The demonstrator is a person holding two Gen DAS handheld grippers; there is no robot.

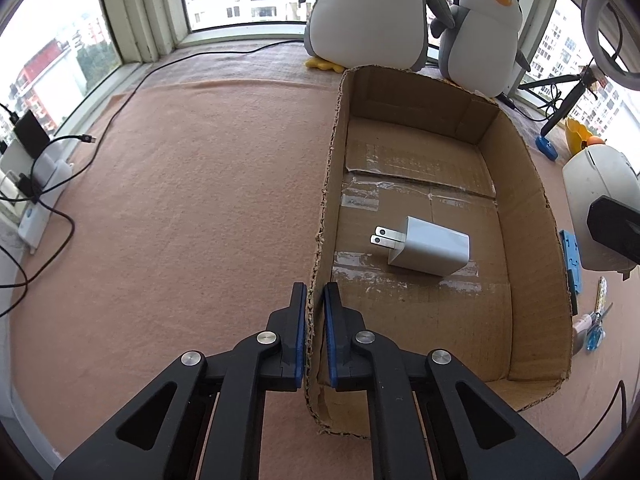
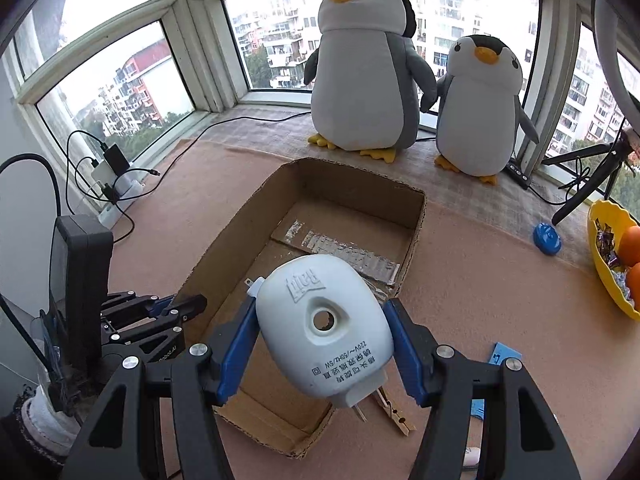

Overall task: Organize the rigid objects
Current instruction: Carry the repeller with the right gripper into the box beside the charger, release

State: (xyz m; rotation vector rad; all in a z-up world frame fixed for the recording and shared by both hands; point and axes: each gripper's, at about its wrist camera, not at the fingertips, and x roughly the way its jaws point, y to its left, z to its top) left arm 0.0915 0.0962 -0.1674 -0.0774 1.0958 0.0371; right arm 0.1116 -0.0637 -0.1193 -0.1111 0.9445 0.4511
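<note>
right claw (image 2: 320, 344): closed on the white plug-in device (image 2: 324, 328), blue pads pressed to its two sides; the device hangs above the near part of the cardboard box (image 2: 416, 216), printed underside toward the camera.
left claw (image 1: 315, 336): pads drawn in on the box's left wall near its near corner, one pad outside and one inside; they look clamped on the cardboard, holding the box steady.
near clutter: a wooden clothespin (image 2: 394, 410) lies on the surface just beyond the box's near right corner, partly hidden by the device; a blue flat piece (image 2: 505, 356) sits to its right.
inside the box: a white charger (image 1: 428, 246) lies on its side on the taped floor, prongs pointing left, apart from every wall.
step in hand: carrying the device over the box to drop it in; one rigid object looks already stowed, others are left outside on the right.
next move: lower the device toward bare floor beyond or beside the charger, then spread the pads; the left hold on the wall should keep the box from sliding.
risk: the rounded shell may roll on release, so a low release seems wise.
further right: a small blue round object (image 2: 546, 239) and a yellow bowl (image 2: 600, 256) with oranges.
far: two plush penguins (image 2: 368, 68) stand by the window, behind the box.
</note>
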